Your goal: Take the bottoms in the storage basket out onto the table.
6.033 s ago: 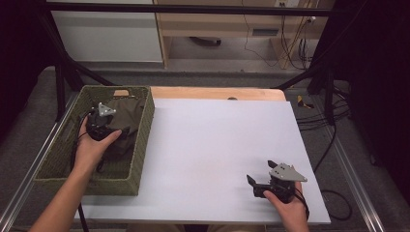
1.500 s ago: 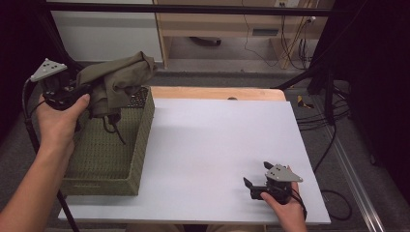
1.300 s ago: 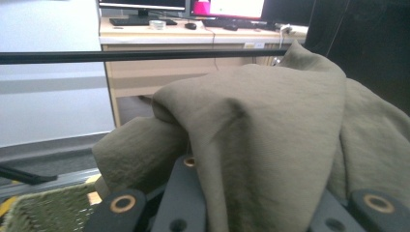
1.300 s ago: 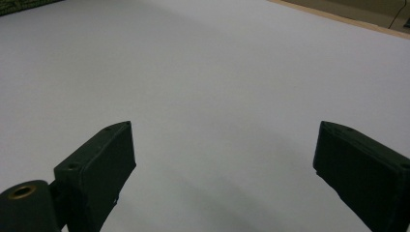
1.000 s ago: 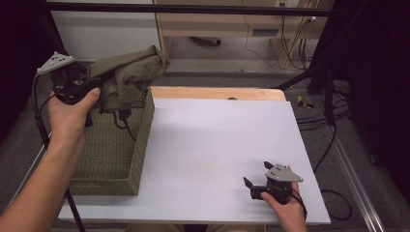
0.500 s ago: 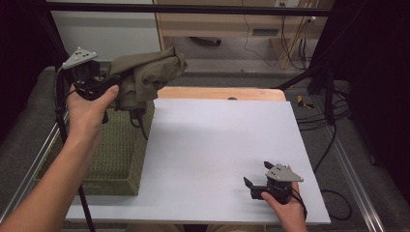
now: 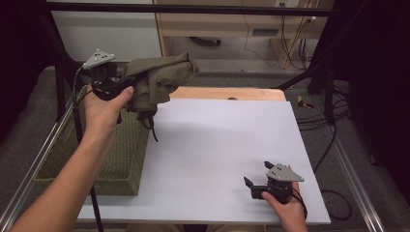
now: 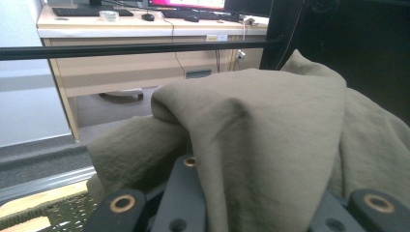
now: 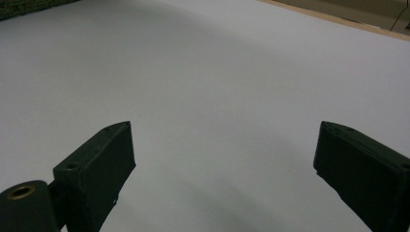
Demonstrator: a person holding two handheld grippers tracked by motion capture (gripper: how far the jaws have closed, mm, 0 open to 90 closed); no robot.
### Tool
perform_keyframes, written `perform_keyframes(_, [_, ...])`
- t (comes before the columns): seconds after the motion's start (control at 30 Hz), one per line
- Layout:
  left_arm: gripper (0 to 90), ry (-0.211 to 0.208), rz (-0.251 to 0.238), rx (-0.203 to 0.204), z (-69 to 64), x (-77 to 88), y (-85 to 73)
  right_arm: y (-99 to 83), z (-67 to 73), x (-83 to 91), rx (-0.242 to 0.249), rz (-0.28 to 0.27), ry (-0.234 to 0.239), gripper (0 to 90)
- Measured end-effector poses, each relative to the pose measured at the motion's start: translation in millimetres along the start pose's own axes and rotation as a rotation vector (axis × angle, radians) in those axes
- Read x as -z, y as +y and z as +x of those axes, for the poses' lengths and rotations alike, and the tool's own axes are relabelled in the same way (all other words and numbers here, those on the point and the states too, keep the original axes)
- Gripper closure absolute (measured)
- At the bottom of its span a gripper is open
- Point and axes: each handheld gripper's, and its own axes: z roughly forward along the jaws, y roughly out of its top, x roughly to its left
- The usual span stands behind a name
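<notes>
The left hand-held gripper [image 7: 126,85] has carried the olive-green cloth garment [image 7: 162,79] up out of the woven basket [image 7: 121,159] and rightward; it now hangs clamped in the jaws, in the air above the basket's far right corner and the table [image 7: 217,140] edge. At right, the right hand-held gripper [image 7: 256,182] rests on the table, jaws spread and empty.

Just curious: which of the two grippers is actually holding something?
The left gripper, raised above the basket, clamps the olive cloth; the right gripper rests open and empty.
</notes>
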Motion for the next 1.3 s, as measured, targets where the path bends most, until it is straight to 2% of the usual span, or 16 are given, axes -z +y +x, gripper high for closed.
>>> perform_keyframes(0.27, [83.1, -0.023, -0.003, 0.033, -5.7, -6.8, -6.8, 0.8, 1.4, 0.2, 0.011, -0.001, -0.001, 7.7])
perform_keyframes(0.73, [83.1, -0.048, 0.022, 0.018, -21.5, -26.6, -12.5, 1.5, 2.2, 1.1, 0.014, -0.005, 0.000, 7.7])
perform_keyframes(0.83, [83.1, -0.047, 0.016, 0.017, -24.1, -32.7, -13.6, 1.2, 2.4, 1.9, 0.014, -0.007, -0.001, 7.6])
perform_keyframes(0.97, [83.1, -0.040, 0.018, 0.045, -21.5, -45.1, -17.4, 1.5, 1.0, 2.7, 0.005, -0.020, -0.006, 7.6])
perform_keyframes(1.2, [83.1, -0.021, 0.044, 0.042, -17.9, -61.5, -22.2, 1.8, -0.5, 3.9, -0.008, -0.033, -0.009, 7.3])
perform_keyframes(1.3, [83.1, -0.017, 0.047, 0.056, -16.6, -68.0, -25.1, 2.8, -0.5, 3.6, -0.012, -0.041, -0.010, 7.1])
